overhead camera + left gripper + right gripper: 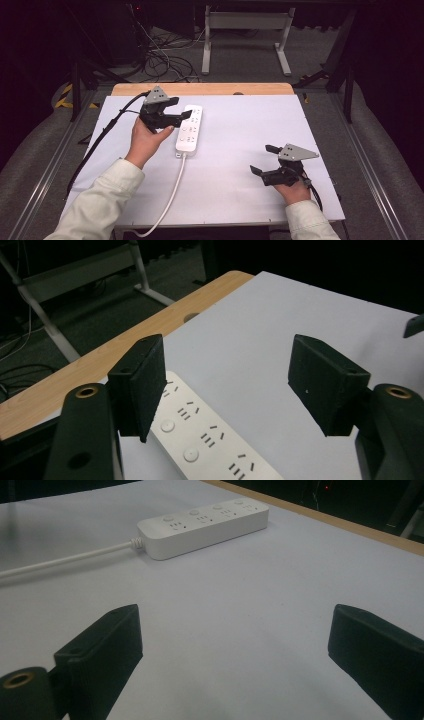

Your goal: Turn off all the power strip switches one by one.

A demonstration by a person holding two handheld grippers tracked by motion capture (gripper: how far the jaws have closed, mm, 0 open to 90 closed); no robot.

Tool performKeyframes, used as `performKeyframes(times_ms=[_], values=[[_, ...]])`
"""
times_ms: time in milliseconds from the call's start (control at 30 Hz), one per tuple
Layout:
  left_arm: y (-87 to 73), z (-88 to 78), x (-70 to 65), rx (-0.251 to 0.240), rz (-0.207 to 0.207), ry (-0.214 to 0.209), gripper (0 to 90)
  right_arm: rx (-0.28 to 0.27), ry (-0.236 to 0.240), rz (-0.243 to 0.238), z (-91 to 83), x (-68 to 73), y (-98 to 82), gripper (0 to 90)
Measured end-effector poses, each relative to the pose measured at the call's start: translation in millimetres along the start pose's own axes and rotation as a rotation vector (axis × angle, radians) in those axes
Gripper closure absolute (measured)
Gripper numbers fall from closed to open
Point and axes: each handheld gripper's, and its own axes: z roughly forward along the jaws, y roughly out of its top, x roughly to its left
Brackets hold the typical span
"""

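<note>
A white power strip (189, 129) with several sockets and round buttons lies on the white table top (240, 130), left of centre. Its white cable (170, 195) runs off the near edge. My left gripper (181, 109) hovers open at the strip's far left side, with its jaws just above the sockets (210, 440) and nothing between them (232, 380). My right gripper (262, 159) rests open near the right front of the table, well apart from the strip. Between its wide jaws (235, 650) is bare table, with the strip (202, 525) and cable (65, 562) farther off.
A wooden strip (200, 89) edges the far side of the table. Beyond it on the floor stand a white frame (245, 35) and a tangle of cables (160, 55). Metal rails (370, 185) run along both sides of the table.
</note>
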Motion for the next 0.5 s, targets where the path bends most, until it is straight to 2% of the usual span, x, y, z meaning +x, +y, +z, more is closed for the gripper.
performKeyframes(times_ms=[133, 333, 400, 467, 500], values=[[-6.5, -18.5, -4.5, -0.028, -0.017, -0.032, 29.0, -0.001, 0.0, 0.003, -0.2, 0.4, 0.5, 8.0], [-18.3, -45.9, -17.6, -0.032, 0.038, -0.033, 25.6, -0.001, -0.006, 0.002, -1.0, 0.7, 0.8, 8.0], [-25.5, -53.5, -19.7, -0.04, 0.041, -0.039, 25.3, 0.001, -0.01, -0.001, -1.2, 1.0, 0.7, 8.0], [-35.0, -59.6, -22.5, -0.044, 0.023, -0.049, 24.8, 0.0, -0.01, 0.0, -1.5, 1.4, 0.7, 8.0], [-39.6, -62.5, -22.8, -0.037, 0.033, -0.044, 24.6, -0.001, -0.01, 0.0, -1.7, 1.6, 0.7, 8.0]])
